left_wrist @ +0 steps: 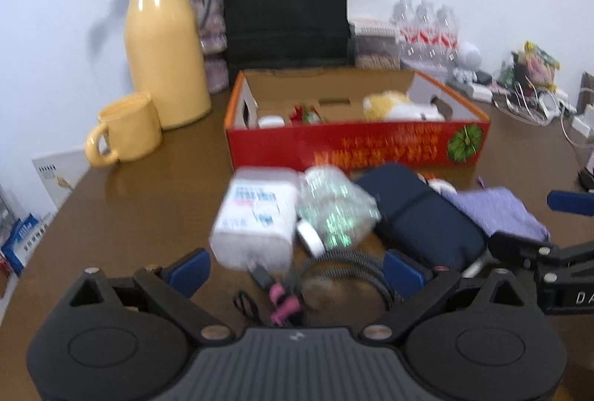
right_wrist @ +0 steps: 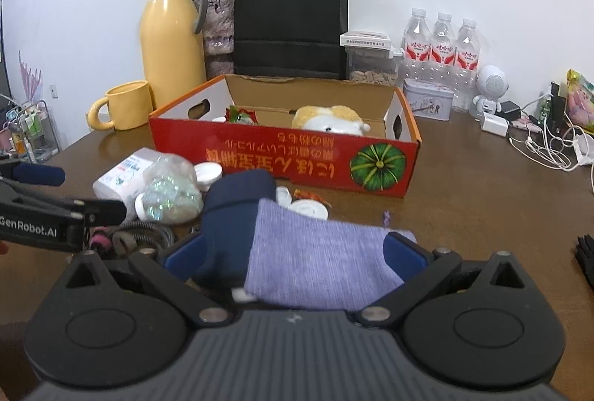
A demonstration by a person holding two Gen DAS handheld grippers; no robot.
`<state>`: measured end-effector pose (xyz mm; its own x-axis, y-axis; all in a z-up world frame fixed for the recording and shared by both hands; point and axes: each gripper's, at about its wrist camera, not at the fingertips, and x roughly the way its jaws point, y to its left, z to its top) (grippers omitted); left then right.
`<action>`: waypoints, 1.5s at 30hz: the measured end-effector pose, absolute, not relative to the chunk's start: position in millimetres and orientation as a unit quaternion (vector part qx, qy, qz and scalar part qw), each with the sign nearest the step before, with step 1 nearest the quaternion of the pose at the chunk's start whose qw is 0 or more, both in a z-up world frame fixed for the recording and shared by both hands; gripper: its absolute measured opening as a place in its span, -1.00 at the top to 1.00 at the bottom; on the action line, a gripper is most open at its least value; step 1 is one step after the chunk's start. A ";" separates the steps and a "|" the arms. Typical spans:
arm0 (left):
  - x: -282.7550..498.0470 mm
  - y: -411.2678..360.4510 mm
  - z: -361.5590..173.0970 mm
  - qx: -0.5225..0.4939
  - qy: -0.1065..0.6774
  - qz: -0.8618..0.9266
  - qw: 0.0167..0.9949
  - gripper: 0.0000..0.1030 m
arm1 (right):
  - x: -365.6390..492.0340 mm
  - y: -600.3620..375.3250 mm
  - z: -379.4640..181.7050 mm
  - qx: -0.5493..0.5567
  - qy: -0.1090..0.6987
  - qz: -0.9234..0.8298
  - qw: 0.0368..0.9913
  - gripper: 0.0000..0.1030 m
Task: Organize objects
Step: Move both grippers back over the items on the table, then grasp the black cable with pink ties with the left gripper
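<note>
Clutter is lying in a loose heap on the brown table (right_wrist: 464, 193), just in front of the red box (right_wrist: 297, 159), which is taken as the landmark throughout. The box is standing open and is already holding a plush toy (right_wrist: 328, 120) and a red-wrapped item (right_wrist: 241, 115).

Nearest the box front, a white bottle (left_wrist: 256, 215) is resting on its side, touching a crinkly iridescent bag (left_wrist: 336, 208). Beside these, still in front of the box, a navy pouch (right_wrist: 237, 208) is lying partly under a lilac cloth (right_wrist: 315, 260). Small white lids (right_wrist: 308, 209) are sitting close to the box wall. A coiled cable (left_wrist: 349, 267) and a pink clip (left_wrist: 284, 308) are lying farthest from the box.

The left gripper (left_wrist: 295, 271) is being held spread wide over the cable, gripping nothing. The right gripper (right_wrist: 293, 258) is also spread, with the lilac cloth lying between its fingers but not being pinched.

The cloth is judged to be light, soft and limp; it should be pinched mid-fold so it is bunched rather than trailed. The bag is likely to be slippery and crushable. The bottle is judged stiff and is best taken across its narrow sides.
</note>
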<state>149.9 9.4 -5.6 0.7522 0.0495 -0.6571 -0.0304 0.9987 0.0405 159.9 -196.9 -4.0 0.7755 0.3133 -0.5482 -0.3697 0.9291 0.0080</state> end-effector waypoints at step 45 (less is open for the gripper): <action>139.4 -8.8 -31.8 0.029 0.377 -0.006 0.926 -0.71 | 149.3 -210.3 -19.6 -0.055 0.302 0.186 0.933 -1.00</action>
<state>139.4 -8.8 -31.8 0.7153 0.0112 -0.6988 0.0324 0.9983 0.0492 149.3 -210.3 -19.6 0.7485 0.3136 -0.5843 -0.3796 0.9251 0.0102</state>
